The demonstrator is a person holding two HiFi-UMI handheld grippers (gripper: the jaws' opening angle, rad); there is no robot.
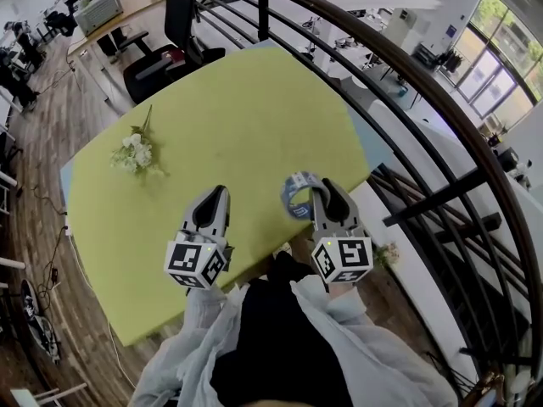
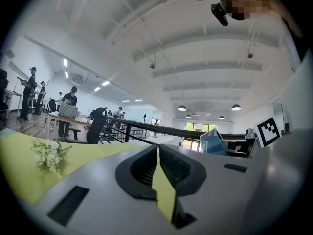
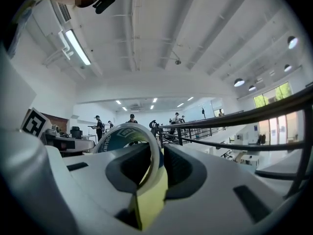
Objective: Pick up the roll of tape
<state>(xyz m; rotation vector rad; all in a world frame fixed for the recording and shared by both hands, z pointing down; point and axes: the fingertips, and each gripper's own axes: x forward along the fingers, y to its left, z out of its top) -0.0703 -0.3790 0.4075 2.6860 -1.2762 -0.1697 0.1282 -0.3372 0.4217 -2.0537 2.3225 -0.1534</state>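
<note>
1. Right gripper (image 1: 321, 195): jaws clamped on the wall of the roll of tape (image 1: 297, 195), which is held off the table (image 1: 254, 108), over its near right edge.
2. Left gripper (image 1: 215, 197): jaws together, nothing between them, over the table's near side.
3. Flower sprig (image 1: 134, 153): lying on the table's left part.

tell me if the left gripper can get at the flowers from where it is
Probably yes. Only bare tabletop lies between the left gripper and the flowers, and its jaws hold nothing, though they are closed and must open first.
</note>
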